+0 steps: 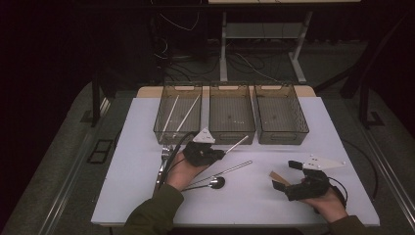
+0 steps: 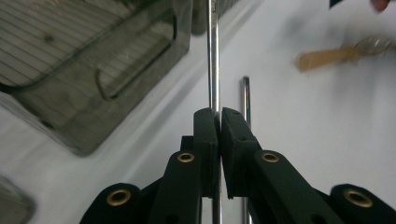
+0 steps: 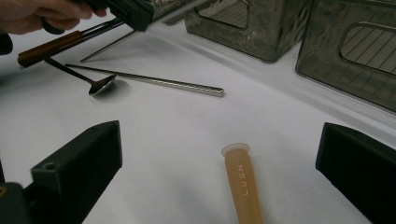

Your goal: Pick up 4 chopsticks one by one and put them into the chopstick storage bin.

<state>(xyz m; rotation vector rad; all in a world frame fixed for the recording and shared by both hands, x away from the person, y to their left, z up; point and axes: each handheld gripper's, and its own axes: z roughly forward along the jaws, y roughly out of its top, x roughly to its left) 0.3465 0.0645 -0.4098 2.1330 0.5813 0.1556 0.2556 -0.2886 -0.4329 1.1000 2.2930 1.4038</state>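
The tan handle (image 3: 243,186) lying on the white table bears raised letters that read "LUSN".

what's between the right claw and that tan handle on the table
Nothing visible. The right claw is open, and the tan handle lies on the bare white table between its jaws, touching neither. The metal rod and spoon lie farther off.

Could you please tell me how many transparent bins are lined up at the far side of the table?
3: the left bin holds two white sticks, the middle bin sits beside it, and the right bin ends the row.
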